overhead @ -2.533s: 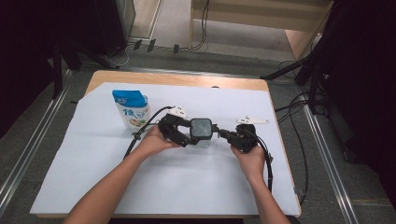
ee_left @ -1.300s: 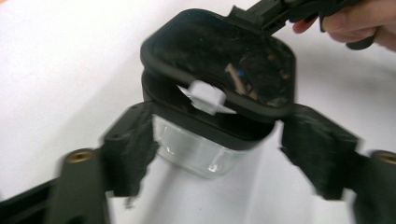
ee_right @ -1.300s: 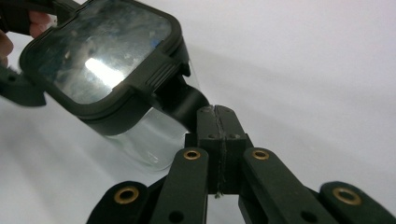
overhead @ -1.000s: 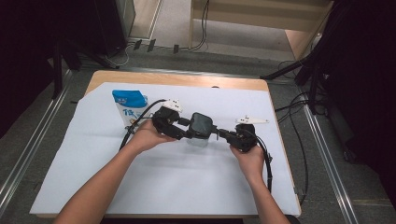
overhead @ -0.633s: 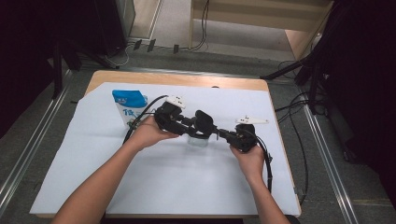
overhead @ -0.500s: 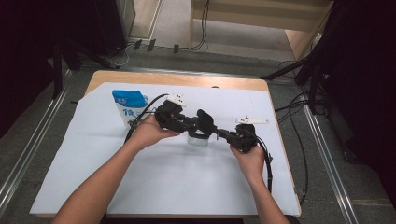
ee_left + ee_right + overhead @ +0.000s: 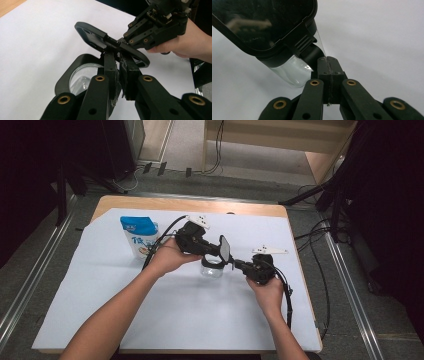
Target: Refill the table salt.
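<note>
In the high view, we saw the clear plastic container with a black rim (image 7: 212, 268) standing on the white-covered worktop (image 7: 100, 310), just right of the blue-and-white snack pouch (image 7: 138, 235). The left gripper (image 7: 220, 251) held the flat black hinged lid (image 7: 224, 248) tilted up above the container, while the right gripper (image 7: 235, 265) reached in from the container's right side. To do this opening step well, we judged that the right hand should keep the container pinned and level on the worktop, while the left swung the lid back along its hinge without twisting or dragging the container.

In the left gripper view, its jaws, which had just been closing, were pinched on the near edge of the lid (image 7: 110, 42), which stood slanted above the container's open mouth (image 7: 80, 77). The container lay just below and left of those jaws; the right gripper (image 7: 125, 41) met the lid's far side from beyond the container.

In the right gripper view, its jaws were shut tight on a small black tab (image 7: 313, 55) at the container's rim. The clear wall (image 7: 292, 72) sat touching the jaw tips on their upper left, and the lid (image 7: 262, 22) slanted above it.
</note>
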### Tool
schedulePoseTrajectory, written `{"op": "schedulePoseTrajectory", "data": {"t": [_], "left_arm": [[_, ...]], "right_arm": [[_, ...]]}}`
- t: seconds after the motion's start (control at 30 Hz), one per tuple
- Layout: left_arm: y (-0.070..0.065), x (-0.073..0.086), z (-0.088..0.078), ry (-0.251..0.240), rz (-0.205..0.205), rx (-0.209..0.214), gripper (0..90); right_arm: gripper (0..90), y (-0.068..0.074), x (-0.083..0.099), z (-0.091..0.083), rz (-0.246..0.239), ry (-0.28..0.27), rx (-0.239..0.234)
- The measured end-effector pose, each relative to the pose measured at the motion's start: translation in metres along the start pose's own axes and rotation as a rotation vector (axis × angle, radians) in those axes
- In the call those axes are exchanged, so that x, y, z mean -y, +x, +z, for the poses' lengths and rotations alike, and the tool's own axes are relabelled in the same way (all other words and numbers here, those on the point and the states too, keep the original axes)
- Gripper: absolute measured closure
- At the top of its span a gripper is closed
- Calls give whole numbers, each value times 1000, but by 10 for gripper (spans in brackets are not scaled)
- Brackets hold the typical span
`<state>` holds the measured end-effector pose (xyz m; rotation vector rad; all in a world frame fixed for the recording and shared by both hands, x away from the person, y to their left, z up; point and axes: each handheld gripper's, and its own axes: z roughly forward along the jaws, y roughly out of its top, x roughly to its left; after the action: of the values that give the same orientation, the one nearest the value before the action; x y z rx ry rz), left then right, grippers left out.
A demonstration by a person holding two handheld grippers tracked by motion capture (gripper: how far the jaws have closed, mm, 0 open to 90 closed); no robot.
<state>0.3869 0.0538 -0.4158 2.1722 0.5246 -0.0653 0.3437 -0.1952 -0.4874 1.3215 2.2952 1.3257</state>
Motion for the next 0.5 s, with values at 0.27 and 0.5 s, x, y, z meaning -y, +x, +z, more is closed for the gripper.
{"op": "schedulePoseTrajectory", "data": {"t": [0.27, 0.5], "left_arm": [[-5, -12, 12, 18, 11, 15, 855], [-7, -18, 23, 21, 12, 29, 857]], "right_arm": [[900, 1, 3, -1, 13, -9, 0], [900, 2, 5, -1, 14, -15, 2]]}}
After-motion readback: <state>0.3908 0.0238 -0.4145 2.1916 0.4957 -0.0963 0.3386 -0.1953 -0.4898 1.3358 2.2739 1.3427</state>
